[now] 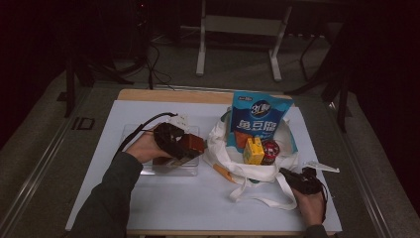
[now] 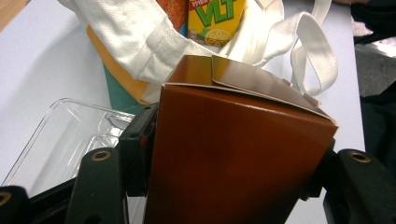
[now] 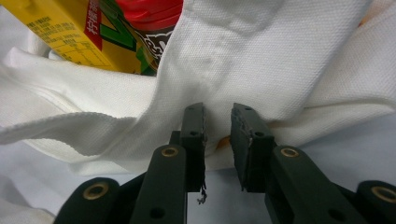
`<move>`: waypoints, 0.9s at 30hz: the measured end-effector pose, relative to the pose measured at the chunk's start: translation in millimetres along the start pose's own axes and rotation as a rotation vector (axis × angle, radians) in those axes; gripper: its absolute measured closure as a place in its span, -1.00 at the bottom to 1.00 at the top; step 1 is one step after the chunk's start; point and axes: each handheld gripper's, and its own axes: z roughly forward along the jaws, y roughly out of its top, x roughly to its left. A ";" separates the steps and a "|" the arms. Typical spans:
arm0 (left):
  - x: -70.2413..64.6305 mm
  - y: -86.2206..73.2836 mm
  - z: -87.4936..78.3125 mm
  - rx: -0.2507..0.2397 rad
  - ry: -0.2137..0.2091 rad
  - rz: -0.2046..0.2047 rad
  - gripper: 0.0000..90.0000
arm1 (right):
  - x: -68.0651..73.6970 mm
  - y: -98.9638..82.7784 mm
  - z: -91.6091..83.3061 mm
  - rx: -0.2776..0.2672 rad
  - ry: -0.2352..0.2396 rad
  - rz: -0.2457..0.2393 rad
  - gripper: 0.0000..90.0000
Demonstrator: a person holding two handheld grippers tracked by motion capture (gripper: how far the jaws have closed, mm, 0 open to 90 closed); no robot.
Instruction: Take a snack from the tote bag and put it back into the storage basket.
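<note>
Right now the white tote bag [image 1: 257, 171] sits to the right of your left gripper [image 1: 185, 148], its open mouth facing up with the blue snack pouch [image 1: 258, 119], yellow juice box [image 1: 253, 151] and a red-capped can [image 1: 270, 151] already standing inside. Your left gripper is clamped on the brown carton [image 2: 233, 154], held over the clear tray [image 1: 193, 169]. Your right gripper [image 3: 218, 135] rests at the bag's near rim, jaws slightly apart with the cloth bunched at the gap; whether they pinch it I can't tell.
</note>
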 end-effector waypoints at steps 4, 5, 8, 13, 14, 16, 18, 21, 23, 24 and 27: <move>0.5 0.7 -1.5 0.006 0.012 0.000 -0.10 | 0.2 0.0 -0.1 0.001 0.000 0.002 0.66; 1.6 1.8 -6.4 0.032 0.034 0.017 -0.08 | 0.1 0.0 -0.1 0.001 0.000 0.002 0.66; 2.8 1.8 -11.2 0.046 0.053 0.030 -0.05 | 0.1 0.0 -0.1 0.001 0.000 0.002 0.66; 4.5 -1.6 -21.0 0.057 0.072 0.030 -0.03 | 0.0 0.0 0.1 0.000 0.000 -0.001 0.66; 4.5 -1.6 -21.0 0.057 0.072 0.030 -0.03 | 0.2 0.0 -0.1 0.001 0.000 0.002 0.66; 4.7 -2.8 -25.0 0.069 0.080 0.039 -0.03 | 0.1 0.0 0.0 0.000 -0.001 -0.002 0.66; 3.8 -1.6 -26.9 0.100 0.069 0.067 -0.03 | 0.1 0.0 0.0 0.000 -0.001 -0.001 0.66; 2.1 -0.8 -26.6 0.152 0.076 0.079 -0.03 | 0.1 0.0 0.0 0.000 -0.001 -0.001 0.66; 1.8 -2.0 -27.3 0.146 0.076 0.076 -0.03 | 0.0 0.0 0.0 0.000 -0.001 -0.001 0.66; 2.2 -2.5 -28.0 0.146 0.079 0.077 -0.03 | 0.1 0.0 0.0 0.000 -0.001 -0.002 0.66; 2.6 -3.4 -30.0 0.156 0.088 0.079 -0.02 | 0.1 0.0 0.0 0.000 -0.001 -0.001 0.66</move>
